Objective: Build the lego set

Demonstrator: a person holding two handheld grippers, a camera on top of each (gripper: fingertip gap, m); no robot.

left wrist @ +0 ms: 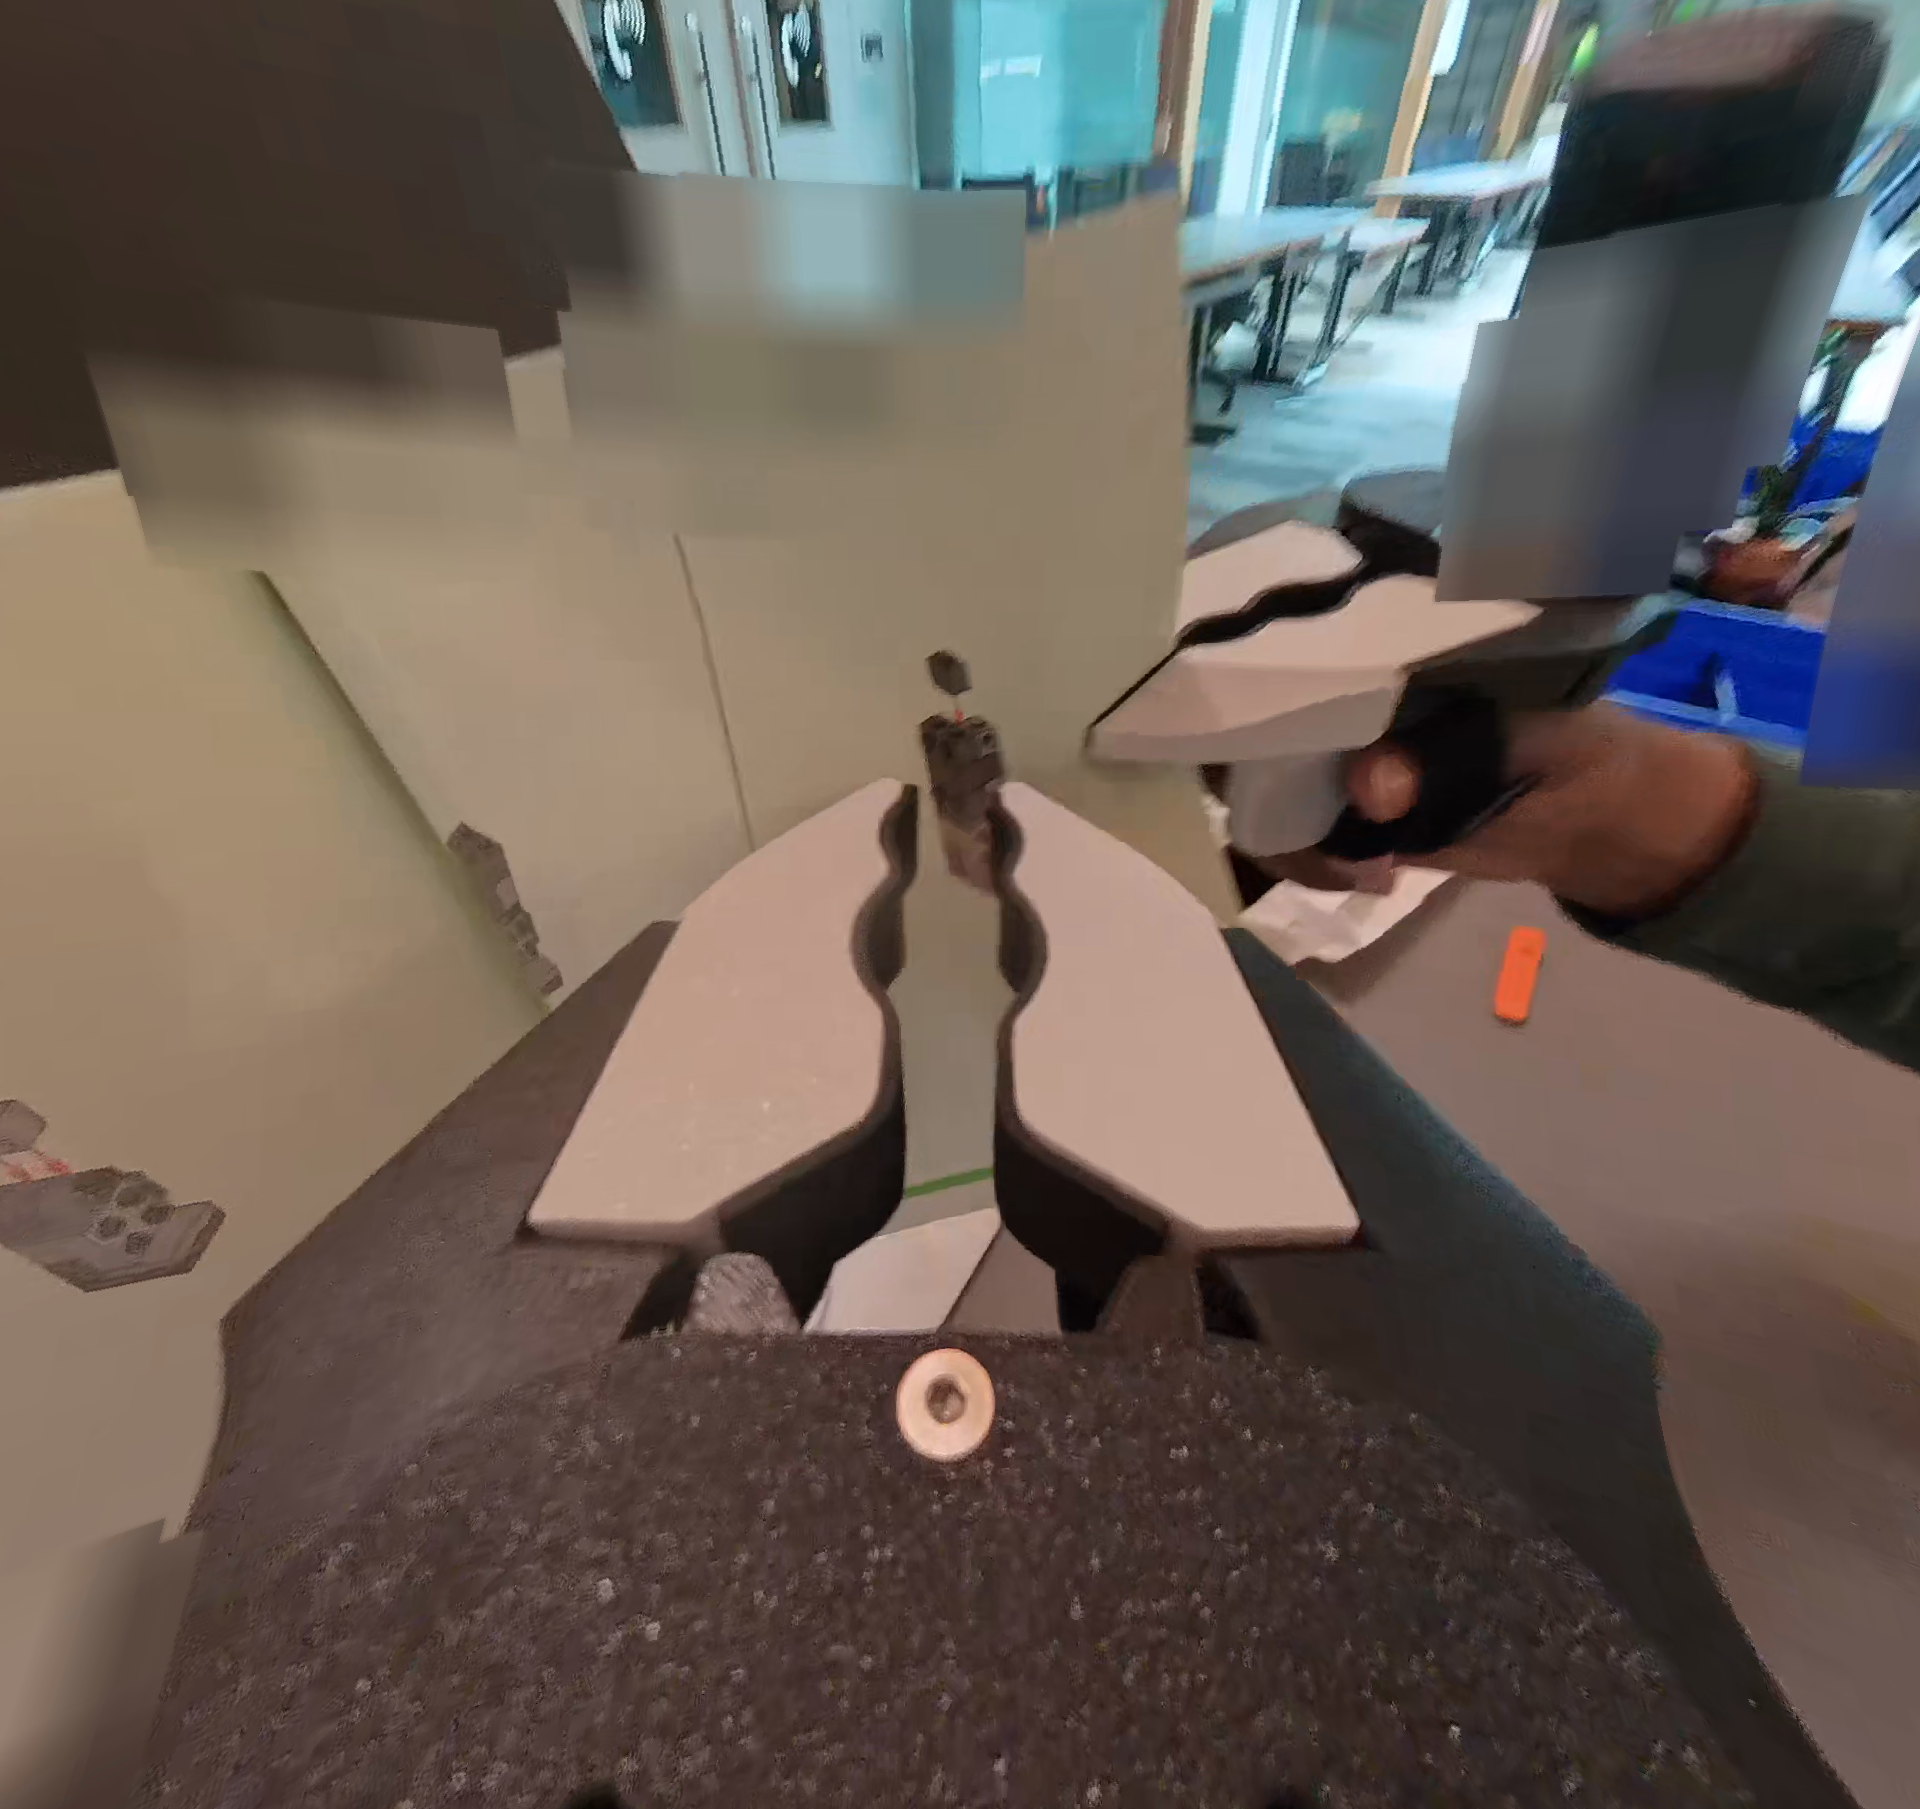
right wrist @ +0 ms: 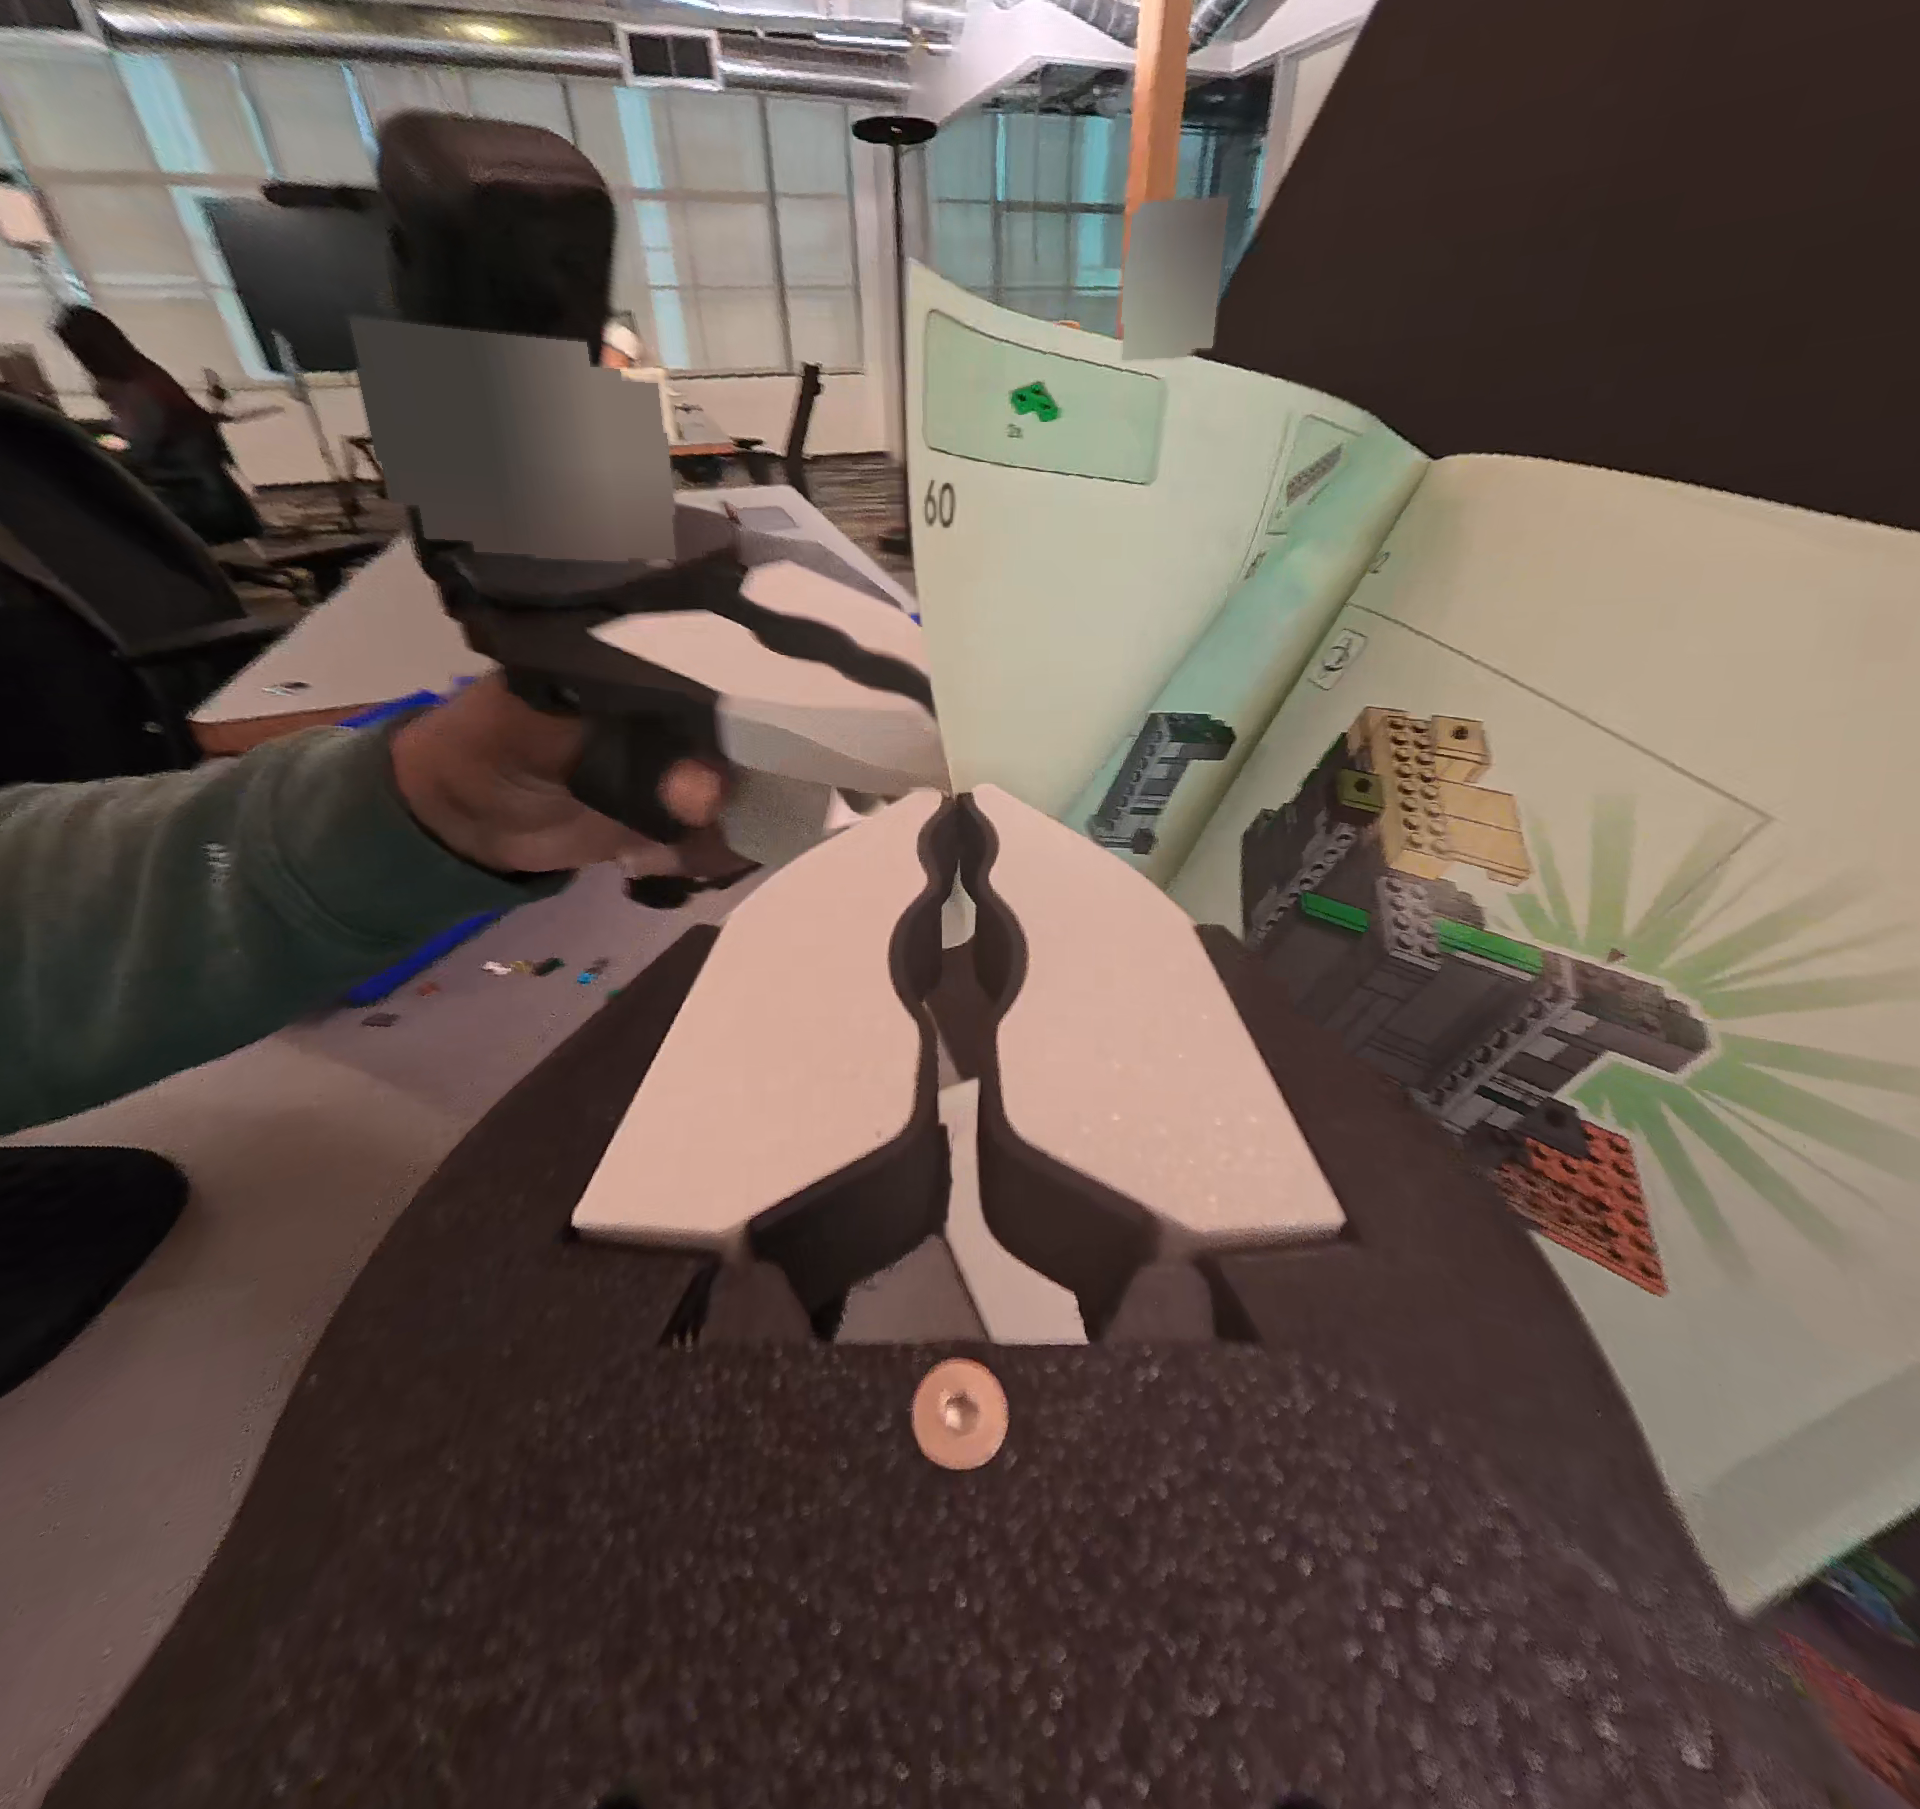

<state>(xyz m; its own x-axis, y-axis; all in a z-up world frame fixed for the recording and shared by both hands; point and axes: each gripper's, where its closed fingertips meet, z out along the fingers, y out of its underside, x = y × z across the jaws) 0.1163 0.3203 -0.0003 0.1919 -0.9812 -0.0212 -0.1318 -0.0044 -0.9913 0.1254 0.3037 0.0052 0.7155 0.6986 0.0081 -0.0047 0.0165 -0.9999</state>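
The instruction booklet [right wrist: 1558, 720] lies open at the right. One pale green page [right wrist: 1039, 564] stands lifted. My right gripper [right wrist: 961, 803] is shut on that page's lower corner, and a white sliver of paper shows between its pads. It also shows in the left wrist view [left wrist: 1101, 736] at the page's right edge. My left gripper [left wrist: 951, 803] points at the face of the same page [left wrist: 520, 720]. Its fingers stand a little apart with nothing between them; only a printed brick picture [left wrist: 961, 762] shows behind the tips. In the right wrist view the left gripper [right wrist: 914, 710] sits at the page's far side.
An orange tool [left wrist: 1519, 975] lies on the grey table [left wrist: 1558, 1188] at the right. Small loose bricks [right wrist: 530, 967] are scattered on the table at the left. A blue bin [left wrist: 1714, 658] stands behind the right hand. White paper [left wrist: 1330, 918] lies under it. My two grippers' fingertips are within a few centimetres of each other.
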